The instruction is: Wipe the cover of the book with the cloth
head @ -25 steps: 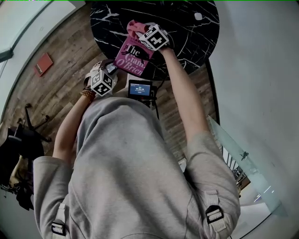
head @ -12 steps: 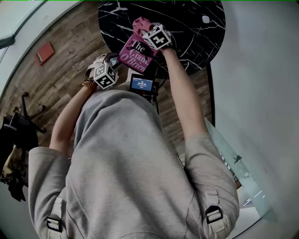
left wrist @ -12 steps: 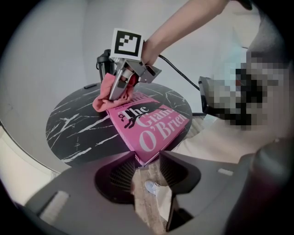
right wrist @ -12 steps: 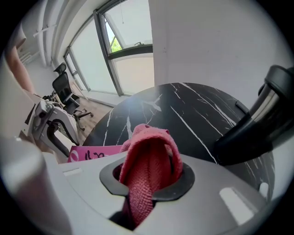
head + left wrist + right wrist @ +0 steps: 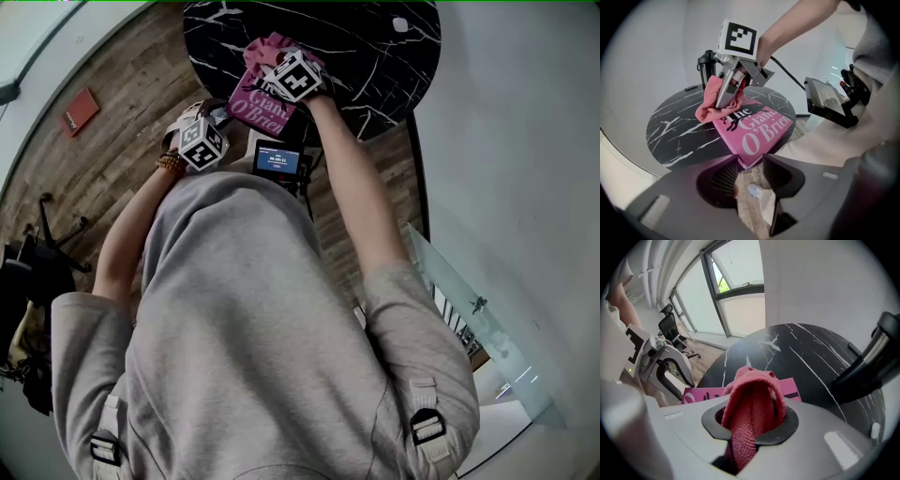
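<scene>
A pink book (image 5: 255, 108) lies on the round black marble table (image 5: 375, 56), its near corner past the table's edge. My left gripper (image 5: 750, 160) is shut on that corner (image 5: 749, 157) from below the table's rim; in the head view this gripper (image 5: 217, 129) shows at the left. My right gripper (image 5: 281, 73) is shut on a pink cloth (image 5: 752, 394) and presses it on the far end of the book's cover (image 5: 757, 131). The cloth (image 5: 711, 105) bunches over the book's far edge and hides part of the title.
A black flask (image 5: 707, 65) stands on the table behind the cloth. A small white item (image 5: 400, 25) lies at the table's far side. A device with a lit screen (image 5: 277, 159) hangs at the person's chest. An office chair (image 5: 37, 244) stands on the wood floor.
The right gripper has slid the cloth leftward and nearer over the cover, and it now hides the title's top word. The left gripper has kept its hold on the book's corner.
</scene>
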`<action>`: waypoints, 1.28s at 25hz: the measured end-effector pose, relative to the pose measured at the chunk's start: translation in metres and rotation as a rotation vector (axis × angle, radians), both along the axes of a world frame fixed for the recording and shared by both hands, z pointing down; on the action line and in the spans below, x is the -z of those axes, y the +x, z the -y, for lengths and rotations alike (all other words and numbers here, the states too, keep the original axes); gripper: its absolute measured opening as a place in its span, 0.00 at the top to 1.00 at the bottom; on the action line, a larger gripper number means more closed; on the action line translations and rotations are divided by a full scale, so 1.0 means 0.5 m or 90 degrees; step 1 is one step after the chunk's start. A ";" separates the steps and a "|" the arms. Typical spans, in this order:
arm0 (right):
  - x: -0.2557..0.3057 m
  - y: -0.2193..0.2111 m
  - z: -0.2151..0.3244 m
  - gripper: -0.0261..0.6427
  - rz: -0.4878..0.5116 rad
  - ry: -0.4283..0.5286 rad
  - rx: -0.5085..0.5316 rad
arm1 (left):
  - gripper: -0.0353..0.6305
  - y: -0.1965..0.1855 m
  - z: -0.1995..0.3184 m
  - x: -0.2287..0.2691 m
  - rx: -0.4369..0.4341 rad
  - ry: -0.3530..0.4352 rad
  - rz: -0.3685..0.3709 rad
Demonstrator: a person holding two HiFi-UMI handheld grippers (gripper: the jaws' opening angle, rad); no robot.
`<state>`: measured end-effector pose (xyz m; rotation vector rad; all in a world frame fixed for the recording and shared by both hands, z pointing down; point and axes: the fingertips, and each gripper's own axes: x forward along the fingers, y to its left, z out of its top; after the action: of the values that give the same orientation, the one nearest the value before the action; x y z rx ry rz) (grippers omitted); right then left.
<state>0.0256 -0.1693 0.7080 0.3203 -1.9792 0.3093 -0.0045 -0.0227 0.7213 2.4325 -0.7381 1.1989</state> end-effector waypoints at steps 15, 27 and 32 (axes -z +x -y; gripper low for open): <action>0.008 -0.020 -0.121 0.82 -0.004 -0.036 0.044 | 0.70 0.004 0.001 0.002 0.011 0.000 0.012; 0.004 -0.039 -0.238 0.82 -0.020 -0.070 0.127 | 0.69 0.003 0.000 -0.002 0.010 -0.002 0.023; 0.003 -0.041 -0.267 0.82 -0.027 -0.073 0.145 | 0.71 0.005 0.004 -0.011 0.009 -0.001 0.037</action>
<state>0.0052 -0.0357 0.7063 0.0268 -1.9254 0.2659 -0.0018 -0.0246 0.7269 2.3960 -0.7694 1.2684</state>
